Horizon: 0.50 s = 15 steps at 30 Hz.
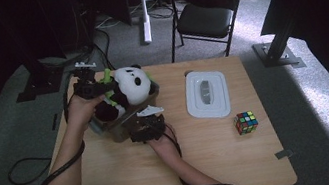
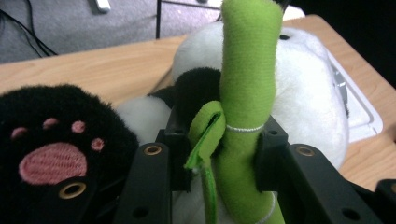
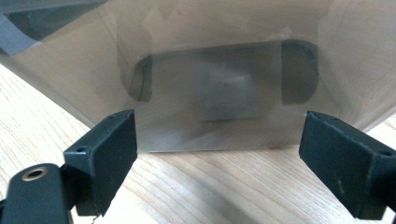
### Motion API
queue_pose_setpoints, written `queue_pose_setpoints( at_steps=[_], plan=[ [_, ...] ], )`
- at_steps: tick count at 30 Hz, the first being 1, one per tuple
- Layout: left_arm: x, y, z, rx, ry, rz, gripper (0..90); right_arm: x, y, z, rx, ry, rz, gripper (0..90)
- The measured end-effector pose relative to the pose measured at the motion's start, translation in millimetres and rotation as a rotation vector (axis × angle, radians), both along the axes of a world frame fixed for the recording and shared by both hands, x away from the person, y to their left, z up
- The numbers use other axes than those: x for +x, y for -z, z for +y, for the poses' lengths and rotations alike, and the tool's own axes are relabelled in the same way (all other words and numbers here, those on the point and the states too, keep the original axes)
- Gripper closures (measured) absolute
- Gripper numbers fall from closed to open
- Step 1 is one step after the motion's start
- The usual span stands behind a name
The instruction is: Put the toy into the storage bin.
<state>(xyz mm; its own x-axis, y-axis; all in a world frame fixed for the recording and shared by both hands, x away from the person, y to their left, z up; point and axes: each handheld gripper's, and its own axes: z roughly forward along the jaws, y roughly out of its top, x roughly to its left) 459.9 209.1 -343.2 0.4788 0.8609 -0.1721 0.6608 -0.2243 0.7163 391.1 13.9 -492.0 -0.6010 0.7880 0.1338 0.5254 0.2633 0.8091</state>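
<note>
Plush panda [image 1: 130, 85]: white head, black ears and limbs, pink-padded black paw [image 2: 51, 154]; lies half inside the box, head uppermost; green plush bamboo stalk [image 2: 245, 93] upright against its body, leaf [image 2: 205, 133] folded alongside. Clear plastic box [image 1: 117, 125]: translucent, tilted on the table's left half.

We count one plush panda [image 1: 131, 84] in one clear box [image 1: 116, 127] at the table's far left, one white lid [image 1: 207, 94], one puzzle cube [image 1: 246, 122] near right, and one chair [image 1: 205, 12] far off.
</note>
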Motion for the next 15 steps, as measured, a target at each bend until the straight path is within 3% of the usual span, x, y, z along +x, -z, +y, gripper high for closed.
queue_pose_setpoints(
  at_steps=[5, 10, 15],
  plan=[
    [-0.6, 7.6, 1.4, -0.015, 0.005, 0.016, 62.6, -0.5, 0.9, -4.0, 0.000, -0.005, 0.008, 11.1],
    [-2.5, 13.1, -1.3, 0.036, 0.038, 0.009, 54.3, -1.3, 1.3, -8.7, -0.002, -0.016, 0.005, 11.1],
    [-1.4, 22.9, 2.4, 0.022, 0.054, 0.020, 51.5, -1.7, 2.9, -11.0, -0.007, -0.016, 0.000, 11.2]
  ],
)
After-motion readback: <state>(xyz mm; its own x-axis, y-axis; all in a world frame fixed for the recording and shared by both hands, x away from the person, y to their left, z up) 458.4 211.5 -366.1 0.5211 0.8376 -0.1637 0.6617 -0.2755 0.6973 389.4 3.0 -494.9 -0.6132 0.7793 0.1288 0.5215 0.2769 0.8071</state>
